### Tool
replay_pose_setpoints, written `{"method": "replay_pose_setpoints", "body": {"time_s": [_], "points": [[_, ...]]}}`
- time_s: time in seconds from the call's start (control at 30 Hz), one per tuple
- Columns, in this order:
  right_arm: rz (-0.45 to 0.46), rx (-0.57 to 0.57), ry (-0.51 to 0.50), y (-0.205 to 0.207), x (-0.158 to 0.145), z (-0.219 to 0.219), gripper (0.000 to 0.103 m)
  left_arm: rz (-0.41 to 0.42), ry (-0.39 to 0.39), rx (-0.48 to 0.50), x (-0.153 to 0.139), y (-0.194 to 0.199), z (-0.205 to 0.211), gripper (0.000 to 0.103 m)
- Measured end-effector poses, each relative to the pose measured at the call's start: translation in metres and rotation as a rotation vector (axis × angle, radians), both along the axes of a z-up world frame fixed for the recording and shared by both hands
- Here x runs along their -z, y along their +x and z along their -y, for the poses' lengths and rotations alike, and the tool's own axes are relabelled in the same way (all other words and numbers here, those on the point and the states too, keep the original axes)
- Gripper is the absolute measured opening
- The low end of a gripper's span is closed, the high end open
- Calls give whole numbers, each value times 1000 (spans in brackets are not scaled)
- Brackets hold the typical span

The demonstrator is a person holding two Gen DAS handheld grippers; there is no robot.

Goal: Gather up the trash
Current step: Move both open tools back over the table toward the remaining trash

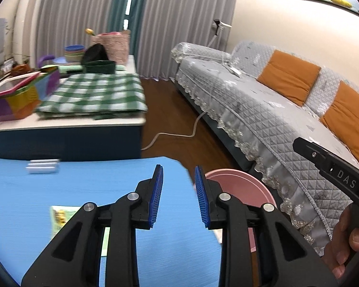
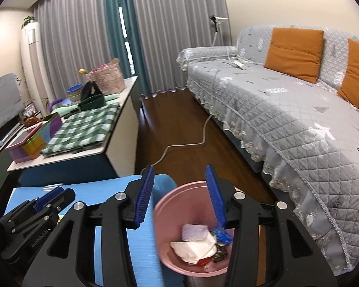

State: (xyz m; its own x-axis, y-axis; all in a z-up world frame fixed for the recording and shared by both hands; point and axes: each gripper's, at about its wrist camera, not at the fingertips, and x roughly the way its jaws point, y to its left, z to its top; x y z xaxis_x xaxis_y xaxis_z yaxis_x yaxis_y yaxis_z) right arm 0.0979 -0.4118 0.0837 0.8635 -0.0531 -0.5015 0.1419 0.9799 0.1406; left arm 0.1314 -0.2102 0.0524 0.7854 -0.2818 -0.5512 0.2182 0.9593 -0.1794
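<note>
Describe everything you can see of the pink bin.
The pink bin is a round, smooth, plastic-looking bucket standing upright beside the blue mat, between it and the sofa. It holds white crumpled tissue, a pale purple scrap, something blue, and dark and red bits. The right gripper hangs over its mouth with jaws open. The left wrist view shows only its rim.

Ahead of me: grey sofa [image 2: 287, 100] with two orange cushions [image 2: 296, 50]; white cable [image 2: 186, 144] across the wooden floor [image 2: 177, 124]; green checked cloth [image 2: 86, 129] at the sideboard's [image 2: 122, 143] near edge; grey curtains [image 2: 170, 28].
</note>
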Motion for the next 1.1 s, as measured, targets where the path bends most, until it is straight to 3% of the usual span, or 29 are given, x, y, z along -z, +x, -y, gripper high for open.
{"method": "replay_pose_setpoints", "body": {"time_s": [0.17, 0.53, 0.8, 1.1], "points": [[1, -45, 24, 6, -3, -35, 45, 16, 8, -66, -8, -9, -40, 28], [-10, -200, 77, 18, 13, -142, 33, 34, 9, -290, -16, -38, -169, 28], [-102, -345, 69, 28, 60, -236, 33, 16, -18, -434, -6, -52, -245, 28], [-205, -425, 50, 39, 111, -289, 33, -7, -7, -469, 11, -47, -267, 28]]}}
